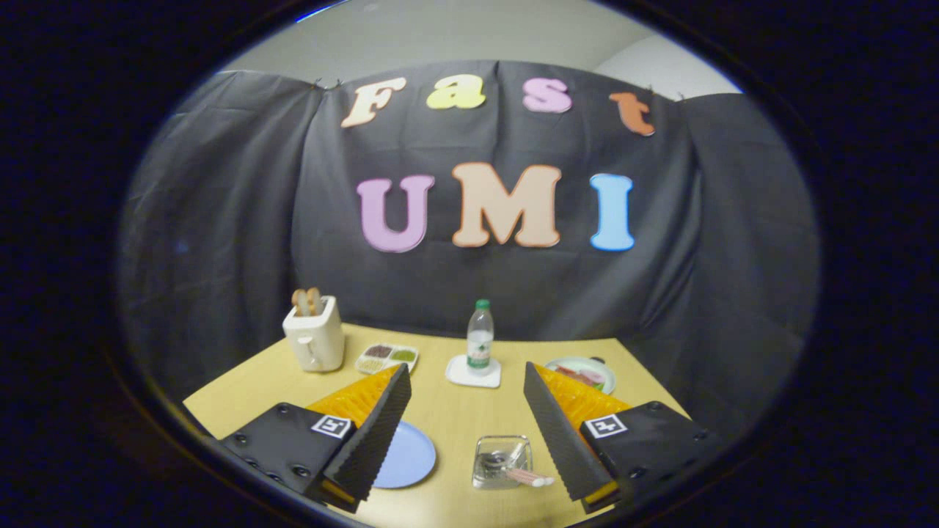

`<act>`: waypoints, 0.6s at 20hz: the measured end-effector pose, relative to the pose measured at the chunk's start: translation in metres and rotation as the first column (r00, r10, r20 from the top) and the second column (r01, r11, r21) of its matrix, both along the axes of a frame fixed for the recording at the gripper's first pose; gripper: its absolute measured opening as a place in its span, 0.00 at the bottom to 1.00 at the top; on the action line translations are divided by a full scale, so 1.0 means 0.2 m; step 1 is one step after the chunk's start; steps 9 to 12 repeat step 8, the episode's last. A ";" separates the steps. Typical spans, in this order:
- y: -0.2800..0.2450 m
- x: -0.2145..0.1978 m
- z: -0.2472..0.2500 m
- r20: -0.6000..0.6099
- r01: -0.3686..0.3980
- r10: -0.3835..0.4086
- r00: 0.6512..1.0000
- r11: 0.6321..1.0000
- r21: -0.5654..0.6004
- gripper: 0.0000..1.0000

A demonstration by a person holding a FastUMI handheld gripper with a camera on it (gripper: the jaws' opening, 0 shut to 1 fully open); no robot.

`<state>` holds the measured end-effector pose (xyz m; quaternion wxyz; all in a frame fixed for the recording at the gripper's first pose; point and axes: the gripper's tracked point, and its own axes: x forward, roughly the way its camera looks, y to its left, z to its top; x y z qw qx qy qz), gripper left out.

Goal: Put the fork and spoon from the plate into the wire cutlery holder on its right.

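The gripper (466, 433) hangs above the table (447, 411), fingers (381, 433) spread wide and holding nothing. The blue plate (407, 458) lies just left of the wire cutlery holder (501, 460), where pale handles (530, 478) already jut out. Such cutlery looks light, stiff and slippery, so grip across the handle

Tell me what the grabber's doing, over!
Gripper open, holding nothing. Cutlery holder between fingers, handles poking out. Blue plate beside it looks bare. Nothing in the way.
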<state>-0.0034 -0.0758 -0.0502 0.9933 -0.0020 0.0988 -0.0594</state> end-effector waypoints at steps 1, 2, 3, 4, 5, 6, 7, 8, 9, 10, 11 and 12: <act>0.00 0.00 0.03 0.029 0.017 -0.017 0.999 1.000 0.005 0.99; 0.03 -0.01 0.03 0.045 0.016 -0.017 0.999 1.000 0.017 0.99; 0.05 -0.02 0.02 0.045 0.007 -0.008 0.999 1.000 0.027 0.99; 0.05 -0.01 0.02 0.047 0.006 -0.008 0.999 0.999 0.031 0.99; 0.06 -0.02 0.03 0.051 0.001 -0.003 0.999 0.999 0.036 0.99; 0.07 -0.01 0.05 0.057 -0.002 0.000 0.998 0.999 0.038 0.99; 0.07 -0.01 0.07 0.068 -0.002 0.000 0.998 0.999 0.038 0.99; 0.07 0.00 0.09 0.073 -0.002 0.000 0.997 0.999 0.035 0.99; 0.07 0.00 0.09 0.073 -0.002 0.000 0.997 0.999 0.035 0.99; 0.07 0.00 0.09 0.073 -0.002 0.000 0.997 0.999 0.035 0.99; 0.07 0.00 0.09 0.073 -0.002 0.000 0.997 0.999 0.035 0.99; 0.07 0.00 0.09 0.073 -0.002 0.000 0.997 0.999 0.035 0.99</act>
